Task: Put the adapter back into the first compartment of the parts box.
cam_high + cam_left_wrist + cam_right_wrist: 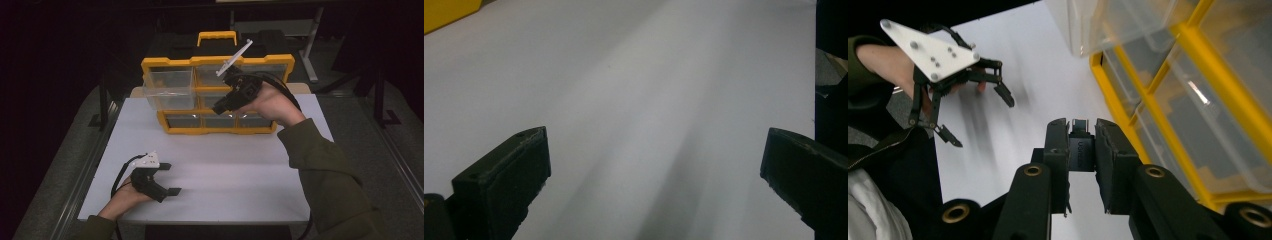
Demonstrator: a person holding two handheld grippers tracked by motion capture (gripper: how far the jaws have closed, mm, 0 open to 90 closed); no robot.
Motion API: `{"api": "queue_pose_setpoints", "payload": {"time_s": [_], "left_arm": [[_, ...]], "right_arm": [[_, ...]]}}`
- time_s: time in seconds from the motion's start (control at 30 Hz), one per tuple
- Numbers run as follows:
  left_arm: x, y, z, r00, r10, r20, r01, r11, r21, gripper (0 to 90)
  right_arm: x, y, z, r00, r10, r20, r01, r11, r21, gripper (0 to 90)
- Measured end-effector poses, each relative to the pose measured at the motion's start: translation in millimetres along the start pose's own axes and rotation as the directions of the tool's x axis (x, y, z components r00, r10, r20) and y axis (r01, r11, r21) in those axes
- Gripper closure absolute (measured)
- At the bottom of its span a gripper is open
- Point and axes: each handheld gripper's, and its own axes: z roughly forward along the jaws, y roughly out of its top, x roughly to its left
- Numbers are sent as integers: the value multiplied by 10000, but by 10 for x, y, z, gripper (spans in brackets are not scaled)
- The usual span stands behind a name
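Small and black, the part (1081, 150) sat pinched between the closed jaws of the right gripper (1081, 165), as the right gripper view showed; what kind of part it was could not be told. In the high view that gripper (220, 107) was held up in the air in front of the yellow organizer (170, 62), close to its middle row of clear drawers and apparently clear of them. One drawer (168, 89) at the upper left of the organizer stood pulled well out towards the person, and it looked empty as far as its clear walls let one see.

Judging by this, the step in hand was the carrying of the held part towards the open drawer. The next move would call for swinging the right gripper across to the left and above the drawer's rim, then parting the jaws so the part falls inside rather than onto the table (240, 175).

Well apart from all this, the left gripper (170, 178) rested low over the white table near its front edge, its jaws spread wide with nothing between them.
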Motion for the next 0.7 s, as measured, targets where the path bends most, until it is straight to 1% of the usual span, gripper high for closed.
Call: {"api": "queue_pose_setpoints", "payload": {"time_s": [0.13, 0.17, 0.2, 0.27, 0.33, 0.4, 0.53, 0.6, 0.63, 0.7], "left_arm": [[-4, 0, -6, 10000, -23, 13, 23, 10000, -19, 0], [-3, 2, -8, 10000, -4, 23, 4, 10000, -11, 0], [-4, 2, -8, 10000, -4, 23, 4, 10000, -15, 0], [-5, 3, -6, 10000, 1, 26, -1, 10000, -10, 0], [-5, 4, -4, 10000, 9, 26, -9, 10000, -10, 0], [-4, 4, -5, 10000, 11, 22, -11, 10000, -14, 0], [-1, 3, -5, 10000, -9, 1, 9, 10000, -18, 0], [4, 3, -3, 10000, -12, 1, 12, 10000, -17, 0], [6, 3, -3, 10000, -29, -2, 29, 10000, -33, 0], [7, 4, -3, 10000, -50, -5, 50, 10000, -52, 0]], "right_arm": [[-16, 131, -83, 10000, 0, -55, 0, 10000, -85, 753], [-16, 131, -83, 10000, 0, -55, 0, 10000, -85, 753], [-25, 183, -125, 10000, -50, -8, 50, 9999, -142, 754], [-27, 210, -149, 10000, -56, 14, 56, 9999, -159, 753], [-36, 297, -235, 9998, -117, 156, 121, 9996, -264, 753], [-40, 316, -256, 9997, -137, 184, 143, 9994, -301, 753], [-58, 413, -327, 9996, -160, 247, 169, 9992, -363, 754], [-66, 461, -346, 9995, -134, 273, 144, 9992, -367, 754], [-79, 510, -359, 9995, -193, 266, 205, 9988, -434, 753], [-87, 536, -364, 9995, -217, 250, 230, 9985, -505, 753]]}}
